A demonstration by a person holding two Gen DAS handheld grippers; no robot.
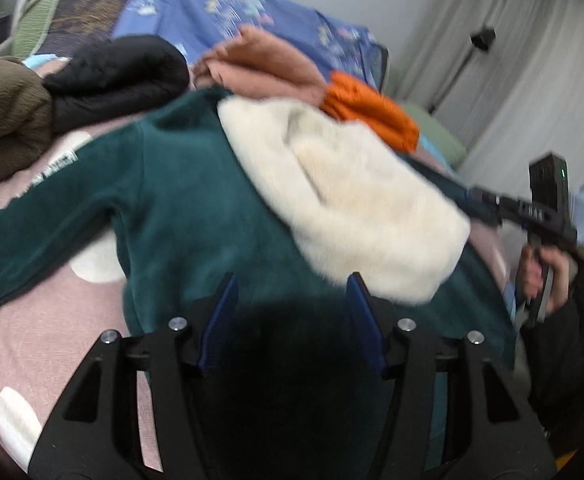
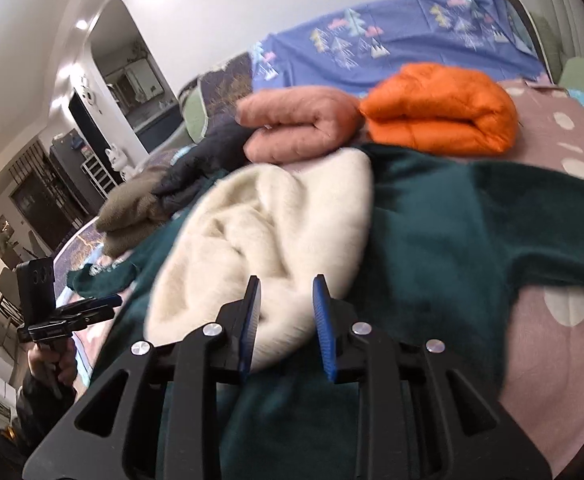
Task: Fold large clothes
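Step in hand: laying out. The dark green fleece sweater [image 1: 196, 208] lies spread on the pink dotted bed sheet [image 1: 52, 336], just ahead of both tongs, with a cream fluffy garment [image 2: 268, 232] heaped on it.

Left tongs [image 1: 292, 300] stand wide, empty. Right tongs [image 2: 286, 304] stand narrower, apparently empty; blur hampers this.

Next: grip the cream piece clear, or fold.

Count: four folded bundles beyond, namely orange [image 2: 439, 108], salmon [image 2: 295, 124], black [image 1: 116, 76], olive [image 1: 4, 120].
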